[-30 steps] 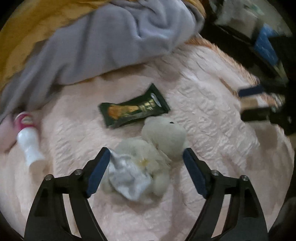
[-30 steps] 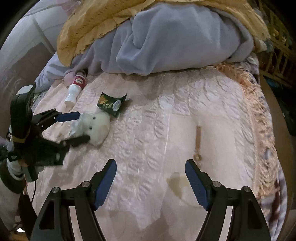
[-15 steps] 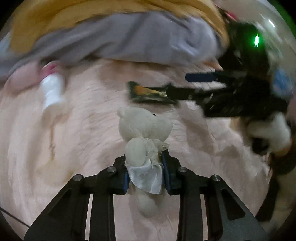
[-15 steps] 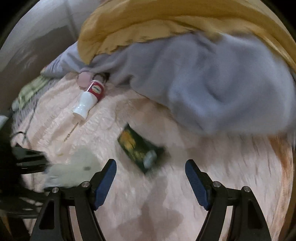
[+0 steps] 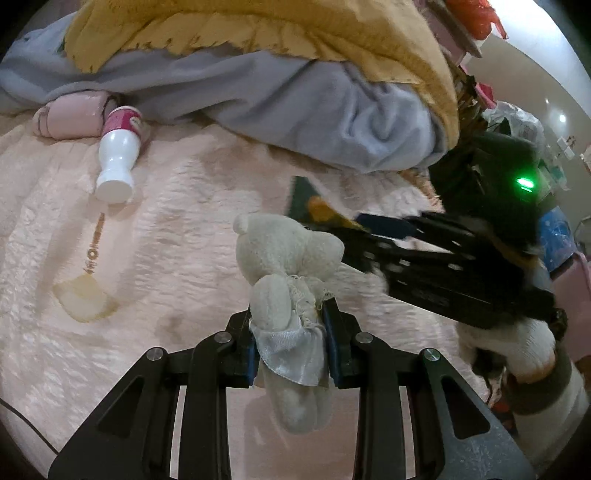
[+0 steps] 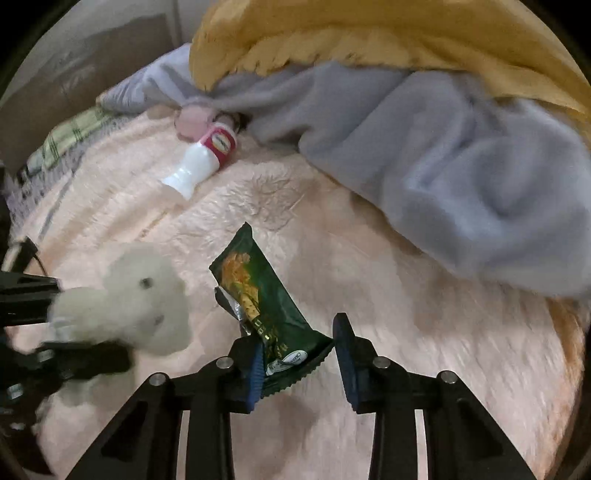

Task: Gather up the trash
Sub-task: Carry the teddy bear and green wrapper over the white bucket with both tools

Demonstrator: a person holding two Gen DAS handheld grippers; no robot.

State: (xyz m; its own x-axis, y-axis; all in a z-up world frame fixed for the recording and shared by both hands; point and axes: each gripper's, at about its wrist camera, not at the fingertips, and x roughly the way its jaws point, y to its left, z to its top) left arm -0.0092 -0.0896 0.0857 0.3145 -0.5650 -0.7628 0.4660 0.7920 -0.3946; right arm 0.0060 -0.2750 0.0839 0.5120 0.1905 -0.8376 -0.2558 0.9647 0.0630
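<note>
My left gripper (image 5: 290, 343) is shut on a cream teddy bear (image 5: 288, 254) in a white dress and holds it over the pink bedspread (image 5: 177, 229). The bear also shows in the right wrist view (image 6: 140, 299), at the left. A dark green snack wrapper (image 6: 266, 310) lies on the bedspread; its lower end sits between the fingers of my right gripper (image 6: 299, 358), which is open around it. In the left wrist view the wrapper (image 5: 314, 203) is partly hidden behind the right gripper (image 5: 424, 258). A white bottle with a red label (image 5: 118, 155) lies near the blankets, also in the right wrist view (image 6: 203, 158).
A grey blanket (image 6: 443, 155) and a yellow blanket (image 6: 369, 33) are heaped at the back of the bed. A pink item (image 5: 70, 114) lies beside the bottle. A yellowish stain (image 5: 83, 299) marks the bedspread at left.
My left gripper closed on the teddy bear and lifted it. My right gripper moved in over the green wrapper, and its fingers now straddle the wrapper's end.
</note>
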